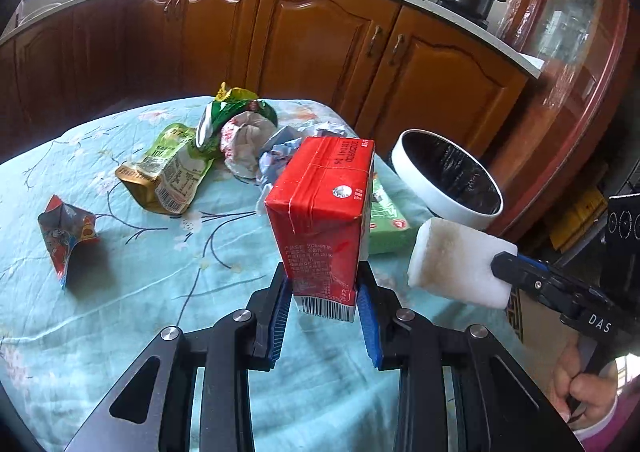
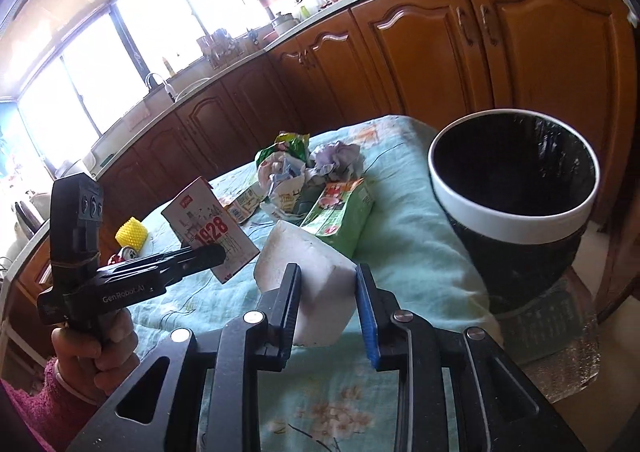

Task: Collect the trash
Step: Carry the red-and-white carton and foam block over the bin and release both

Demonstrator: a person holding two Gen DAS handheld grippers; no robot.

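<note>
My left gripper (image 1: 325, 284) is shut on a red milk carton (image 1: 322, 208) and holds it upright above the table; the carton also shows in the right wrist view (image 2: 212, 230). My right gripper (image 2: 328, 284) is shut on a white foam block (image 2: 308, 280), which also shows in the left wrist view (image 1: 456, 264). The bin (image 2: 516, 188), white-rimmed with a black liner, stands just past the table's right edge, ahead and right of both grippers; it also shows in the left wrist view (image 1: 448, 180). More trash lies on the table: a green box (image 2: 340, 212), crumpled paper (image 1: 248, 140) and a green pouch (image 1: 172, 172).
The table has a light blue flowered cloth (image 1: 120, 292). A red and blue wrapper (image 1: 68, 236) lies at the left. A yellow object (image 2: 131, 233) and a can (image 2: 129, 252) sit at the far left. Wooden kitchen cabinets (image 1: 320, 36) run behind the table.
</note>
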